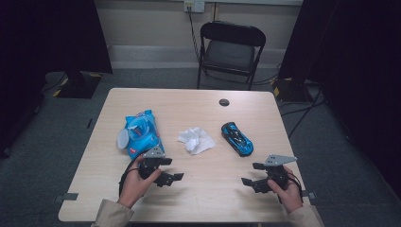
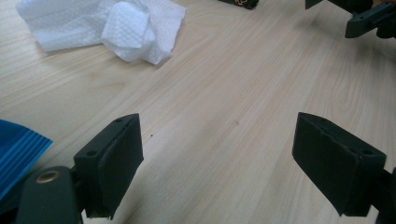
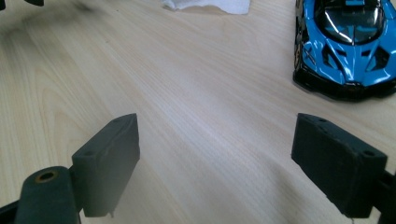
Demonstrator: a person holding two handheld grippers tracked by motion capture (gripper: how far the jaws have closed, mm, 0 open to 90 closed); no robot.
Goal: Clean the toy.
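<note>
The left gripper (image 1: pixel 166 171) sits near the front of the table (image 1: pixel 198 198), its jaws spread wide with nothing between them. The right gripper (image 1: pixel 253 174) is well apart from it, on the other side, and its jaws are spread wide and empty too.

The crumpled tissue (image 1: pixel 196 140) lies in the middle of the table, between the blue wipes pack (image 1: pixel 142 133) and the blue toy car (image 1: pixel 237 138). In the left gripper view the tissue (image 2: pixel 112 25) is cut off at the top, and just a blue corner of the pack (image 2: pixel 18 149) peeks in. In the right gripper view the car (image 3: pixel 348 44) is cut off at the top and the side.

The table is light wood with a small dark round hole (image 1: pixel 224 102) near the far edge. Behind it stands a black folding chair (image 1: pixel 230 49) on a grey floor, with dark curtains on both sides.

The pack has a label, but the words are too small to read.
</note>
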